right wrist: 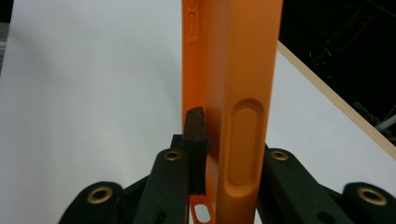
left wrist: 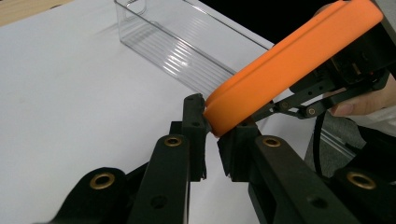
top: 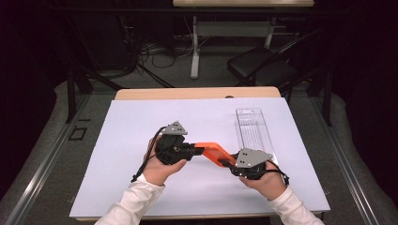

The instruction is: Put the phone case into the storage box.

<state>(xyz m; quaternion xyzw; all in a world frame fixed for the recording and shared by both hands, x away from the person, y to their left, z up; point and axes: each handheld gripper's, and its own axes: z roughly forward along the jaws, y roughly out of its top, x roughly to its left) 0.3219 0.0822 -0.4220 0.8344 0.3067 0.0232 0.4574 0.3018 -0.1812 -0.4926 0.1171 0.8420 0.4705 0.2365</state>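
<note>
An orange phone case (top: 212, 151) hangs above the white sheet (top: 141, 122), carried at both ends. My left gripper (top: 199, 151) is shut on its left end; in the left gripper view the two black tips pinch the case's rounded corner (left wrist: 219, 119). From the right, my right gripper (top: 226, 162) is shut on the other end. In the right gripper view the case (right wrist: 233, 60) stands on edge between the jaws; one pad (right wrist: 194, 126) lies against its inner face, while the other jaw is hidden behind it. A hand holds each gripper.
A long clear plastic bin (top: 253, 129) lies on the sheet just beyond the right gripper, and the left gripper view has it (left wrist: 177, 42) behind the case. The wooden table edge (top: 197, 93) runs along the far side. A dark chair (top: 263, 65) stands beyond.
</note>
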